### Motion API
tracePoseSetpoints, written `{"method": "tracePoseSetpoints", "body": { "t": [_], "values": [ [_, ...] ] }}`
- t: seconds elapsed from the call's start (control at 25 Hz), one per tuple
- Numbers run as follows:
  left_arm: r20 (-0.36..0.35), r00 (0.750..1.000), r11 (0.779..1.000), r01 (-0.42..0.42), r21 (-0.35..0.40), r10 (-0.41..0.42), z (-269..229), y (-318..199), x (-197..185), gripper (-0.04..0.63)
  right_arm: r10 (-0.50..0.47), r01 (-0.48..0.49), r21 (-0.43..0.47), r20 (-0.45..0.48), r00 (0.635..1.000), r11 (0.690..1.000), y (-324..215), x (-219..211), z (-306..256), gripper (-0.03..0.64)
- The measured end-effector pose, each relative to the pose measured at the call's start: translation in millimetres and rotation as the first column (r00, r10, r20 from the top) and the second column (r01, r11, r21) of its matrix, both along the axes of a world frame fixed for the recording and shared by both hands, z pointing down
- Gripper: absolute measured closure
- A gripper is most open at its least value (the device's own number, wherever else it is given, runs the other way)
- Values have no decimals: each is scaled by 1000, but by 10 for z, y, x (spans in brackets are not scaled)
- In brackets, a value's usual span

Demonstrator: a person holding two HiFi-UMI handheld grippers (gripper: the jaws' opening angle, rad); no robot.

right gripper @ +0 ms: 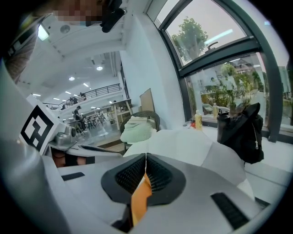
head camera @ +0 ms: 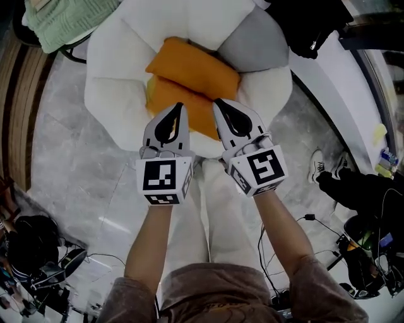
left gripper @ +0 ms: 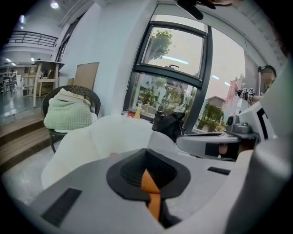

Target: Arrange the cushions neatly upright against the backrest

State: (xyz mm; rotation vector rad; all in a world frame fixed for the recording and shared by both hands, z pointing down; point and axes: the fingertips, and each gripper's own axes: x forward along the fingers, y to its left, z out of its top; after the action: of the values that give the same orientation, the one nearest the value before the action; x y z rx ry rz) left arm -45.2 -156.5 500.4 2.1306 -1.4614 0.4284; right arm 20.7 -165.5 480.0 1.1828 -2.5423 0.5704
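Observation:
Two orange cushions lie flat on the seat of a white petal-shaped armchair (head camera: 117, 94). The upper cushion (head camera: 192, 66) rests nearer the backrest, and the lower cushion (head camera: 165, 96) lies partly under it toward the front edge. My left gripper (head camera: 180, 106) and right gripper (head camera: 216, 102) hover side by side over the seat's front, tips above the lower cushion. Both are shut with nothing in them. In the left gripper view, the left gripper (left gripper: 146, 153) shows orange fabric (left gripper: 149, 183) only through the slit behind its tips. The right gripper (right gripper: 146, 157) shows the same orange fabric (right gripper: 139, 199).
A grey panel (head camera: 255, 41) forms the chair's right back. A green blanket (head camera: 66, 19) sits on a wicker chair at the left. A black bag (head camera: 309, 25) stands on the white ledge behind. A seated person's shoe (head camera: 315, 165) and cables (head camera: 315, 221) are on the floor to the right.

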Motion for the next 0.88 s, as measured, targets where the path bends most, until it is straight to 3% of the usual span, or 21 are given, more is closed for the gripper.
{"method": "tracePoseSetpoints", "body": {
  "t": [0.4,0.88],
  "values": [
    [-11,1000,999,29,-18,-29,127,-177,-96,591,-42,40,-27,-48,998,999,-536,-116,369,597],
    [-18,998,996,56,-75,-58,421,-314,-160,591,-207,168,-192,-208,956,967,-1245,-419,1431,597]
  ]
}}
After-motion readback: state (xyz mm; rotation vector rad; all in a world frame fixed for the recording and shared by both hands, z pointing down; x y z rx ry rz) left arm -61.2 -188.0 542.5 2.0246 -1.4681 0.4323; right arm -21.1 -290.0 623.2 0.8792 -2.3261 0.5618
